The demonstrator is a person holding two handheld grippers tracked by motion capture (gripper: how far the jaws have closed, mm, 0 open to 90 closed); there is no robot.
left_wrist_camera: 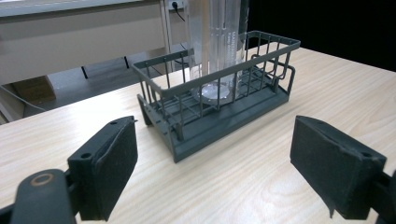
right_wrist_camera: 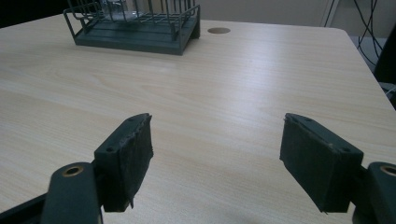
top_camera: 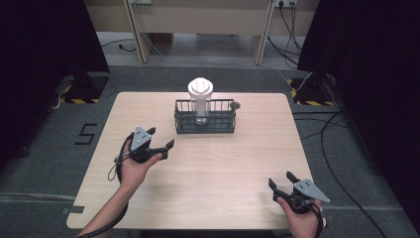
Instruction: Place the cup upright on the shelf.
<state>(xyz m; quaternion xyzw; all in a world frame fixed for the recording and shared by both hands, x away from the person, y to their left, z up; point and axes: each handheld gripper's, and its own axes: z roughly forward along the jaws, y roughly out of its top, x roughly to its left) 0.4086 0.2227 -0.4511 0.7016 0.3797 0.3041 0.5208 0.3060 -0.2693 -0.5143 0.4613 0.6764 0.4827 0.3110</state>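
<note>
The left gripper (top_camera: 161,139) is held forward with its jaws wide apart; the right gripper (top_camera: 281,181) sits nearer the person, jaws likewise spread.

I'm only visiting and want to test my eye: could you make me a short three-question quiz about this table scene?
1. True or false: the left claw is shut on the clear cup.
2. Where does the clear cup stand? A) on the bare table B) inside the dark wire basket C) on the floor
3. Which claw is nearer the basket?

Key: 1. False; both it and the right claw are open, holding nothing. 2. B. 3. The left claw.
</note>
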